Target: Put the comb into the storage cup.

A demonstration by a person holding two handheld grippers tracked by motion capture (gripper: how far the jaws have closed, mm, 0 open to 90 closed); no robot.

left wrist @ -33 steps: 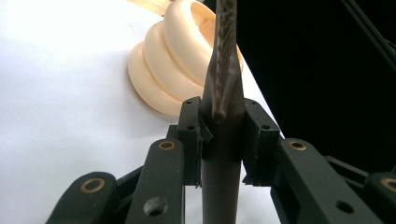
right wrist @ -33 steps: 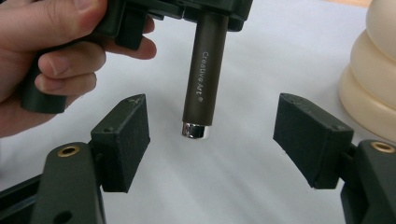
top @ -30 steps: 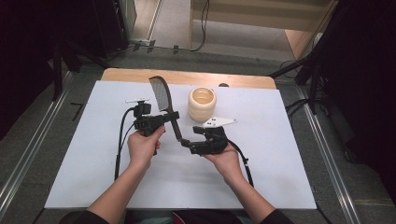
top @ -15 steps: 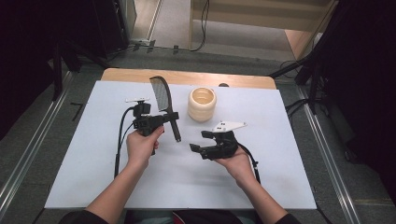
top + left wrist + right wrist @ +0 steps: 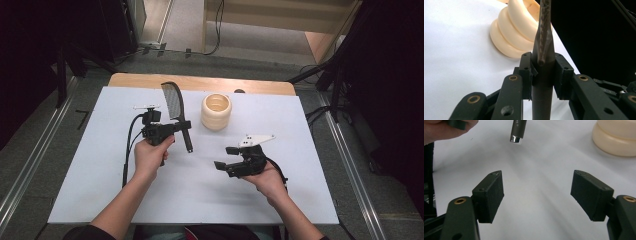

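Right gripper (image 5: 235,163): nearest the person, low over the white table (image 5: 100,200), jaws spread wide with nothing between them; its palm-up hand (image 5: 270,181) sits well apart from the comb.
Left gripper (image 5: 170,131): jaws clamped on the handle of the dark grey plastic comb with a rounded toothed head (image 5: 175,107); the fist (image 5: 150,155) is upright around the grip.
Comb: held off the table, its head toward the far side, its metal-capped handle end (image 5: 516,138) slanting toward the person.
Ribbed cream-coloured cup (image 5: 216,111): standing beyond both grippers, just right of the comb, apart from it.
Step in hand: likely carrying the comb to the cup.
Doing it well: keep the grip on the handle firm, hold the comb steady and clear of the cup's rim (image 5: 534,10), and keep the free gripper out of its way.
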